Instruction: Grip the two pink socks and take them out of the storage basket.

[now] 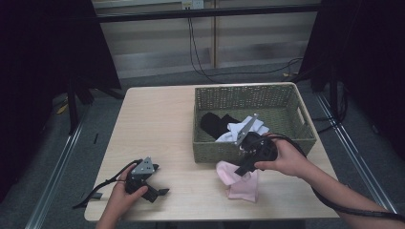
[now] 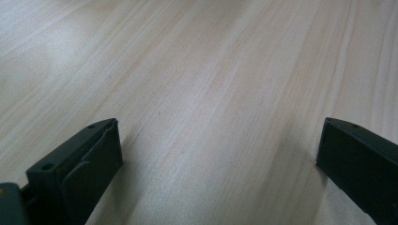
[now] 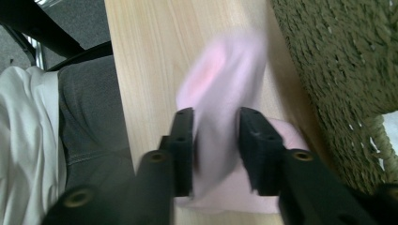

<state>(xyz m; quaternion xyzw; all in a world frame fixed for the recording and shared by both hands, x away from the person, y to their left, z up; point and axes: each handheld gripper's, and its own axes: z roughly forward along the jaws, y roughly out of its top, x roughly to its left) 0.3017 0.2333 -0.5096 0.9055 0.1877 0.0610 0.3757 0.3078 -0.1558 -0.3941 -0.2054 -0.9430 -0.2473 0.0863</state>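
1. Fingers of the right gripper (image 3: 216,150) stand on both sides of the pink sock (image 3: 225,93), with only a narrow gap between them, and the cloth passes through this gap; whether they press it firmly I cannot tell, because the sock is blurred
2. Seen from above, the pink sock (image 1: 239,183) lies on the table (image 1: 157,119) just in front of the near wall of the woven basket (image 1: 286,100), touching or almost touching it
3. Its long axis runs away from the basket wall toward the person's edge of the table, and the right gripper (image 1: 248,160) comes down on the end nearest the basket
4. Inside the basket lie a black piece and a white piece of cloth
5. My judgement: the basket opening is directly behind the sock, so a short lift over the near wall would be enough
6. Far from the basket, the left gripper (image 1: 150,188) rests on bare wood, its jaws wide apart and holding nothing, so the right hand is the nearer one
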